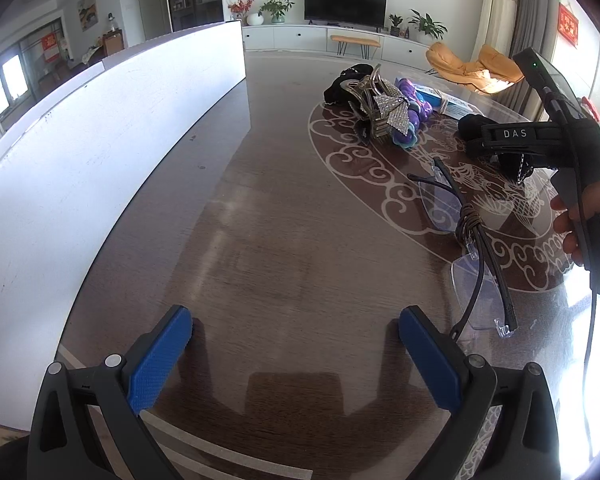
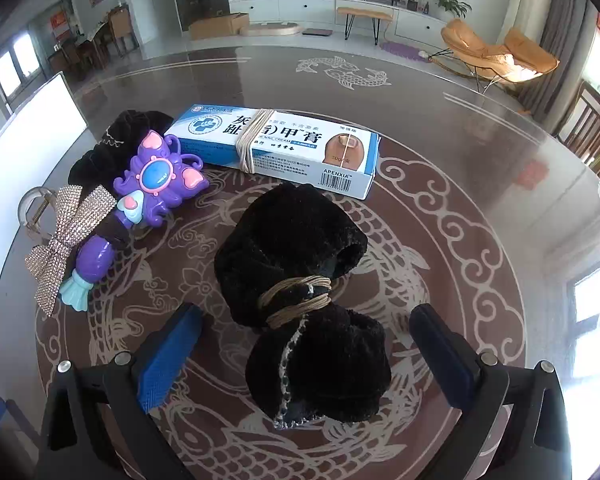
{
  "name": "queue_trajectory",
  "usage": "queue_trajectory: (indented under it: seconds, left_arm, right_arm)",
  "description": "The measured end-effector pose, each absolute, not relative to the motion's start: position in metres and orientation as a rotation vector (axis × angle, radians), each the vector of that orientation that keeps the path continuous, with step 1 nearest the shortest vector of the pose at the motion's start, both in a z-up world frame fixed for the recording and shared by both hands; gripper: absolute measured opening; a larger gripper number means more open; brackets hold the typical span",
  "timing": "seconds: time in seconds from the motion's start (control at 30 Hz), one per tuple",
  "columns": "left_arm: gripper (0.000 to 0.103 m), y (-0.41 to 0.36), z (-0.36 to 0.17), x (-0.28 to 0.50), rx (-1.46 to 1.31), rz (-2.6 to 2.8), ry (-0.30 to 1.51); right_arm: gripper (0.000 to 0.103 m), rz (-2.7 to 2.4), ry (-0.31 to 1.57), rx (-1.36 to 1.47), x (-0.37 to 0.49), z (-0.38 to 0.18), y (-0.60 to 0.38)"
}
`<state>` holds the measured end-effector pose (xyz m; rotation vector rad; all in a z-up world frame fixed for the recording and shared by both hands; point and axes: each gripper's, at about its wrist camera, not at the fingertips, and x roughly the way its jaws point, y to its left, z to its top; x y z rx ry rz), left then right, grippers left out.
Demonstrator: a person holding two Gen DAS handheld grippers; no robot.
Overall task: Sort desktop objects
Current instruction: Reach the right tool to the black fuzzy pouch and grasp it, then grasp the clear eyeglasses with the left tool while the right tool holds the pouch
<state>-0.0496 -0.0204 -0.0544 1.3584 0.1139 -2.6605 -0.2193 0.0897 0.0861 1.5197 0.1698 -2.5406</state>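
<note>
Little sorting appears done; the black plush bundle point(image 2: 300, 308), nail cream box point(image 2: 276, 148), purple toy wand point(image 2: 140, 204), rhinestone bow clip point(image 2: 64, 240) and rimless glasses point(image 1: 460, 232) are all seen loose on the glass table point(image 2: 480, 128); the right gripper point(image 2: 304, 354) is spread around the bundle, nothing pinched; the left gripper point(image 1: 296, 354) is spread, empty, beside the white bin point(image 1: 100, 152)

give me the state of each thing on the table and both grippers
left gripper: open, empty
right gripper: open, astride black scrunchie
black scrunchie: bound with cord
nail cream box: closed, bound with cord
glasses: folded, bound with cord
toy wand: lying flat
</note>
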Motion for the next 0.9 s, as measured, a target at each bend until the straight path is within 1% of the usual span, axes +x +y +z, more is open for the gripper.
queue_trajectory:
  seconds: [0.23, 0.37, 0.4, 0.43, 0.47, 0.5, 0.53, 0.7, 0.77, 0.9]
  left_arm:
    - [0.103, -0.021, -0.054, -0.05, 1.359, -2.66, 0.115]
    - [0.103, -0.021, -0.054, -0.05, 1.359, -2.66, 0.114]
    - [0.103, -0.021, -0.054, -0.05, 1.359, -2.66, 0.114]
    - [0.103, -0.02, -0.054, -0.05, 1.359, -2.66, 0.114]
    - [0.103, -0.021, -0.054, -0.05, 1.359, -2.66, 0.114]
    - [0.103, -0.021, -0.054, -0.05, 1.359, -2.66, 0.114]
    - [0.103, -0.02, -0.054, -0.05, 1.359, -2.66, 0.114]
    - [0.103, -0.021, -0.054, -0.05, 1.359, -2.66, 0.114]
    - [0.103, -0.021, -0.054, -0.05, 1.359, -2.66, 0.114]
    - [0.103, -0.02, -0.054, -0.05, 1.359, -2.66, 0.114]
  right_arm:
    - [0.103, -2.547, 0.151, 1.578, -0.215, 0.083, 0.086]
    - [0.103, -2.575, 0.142, 1.525, -0.208, 0.081, 0.086]
    - [0.099, -2.587, 0.144, 1.494, -0.205, 0.082, 0.086]
    - [0.087, -2.597, 0.148, 1.456, -0.2, 0.084, 0.085]
    - [0.077, -2.604, 0.154, 1.428, -0.198, 0.086, 0.084]
    - [0.057, -2.606, 0.157, 1.419, -0.196, 0.088, 0.084]
    - [0.045, -2.602, 0.155, 1.418, -0.195, 0.089, 0.083]
    - [0.043, -2.58, 0.157, 1.384, -0.173, 0.088, 0.083]
    - [0.043, -2.577, 0.131, 1.365, -0.154, 0.088, 0.088]
    - [0.043, -2.589, 0.147, 1.343, -0.108, 0.087, 0.097]
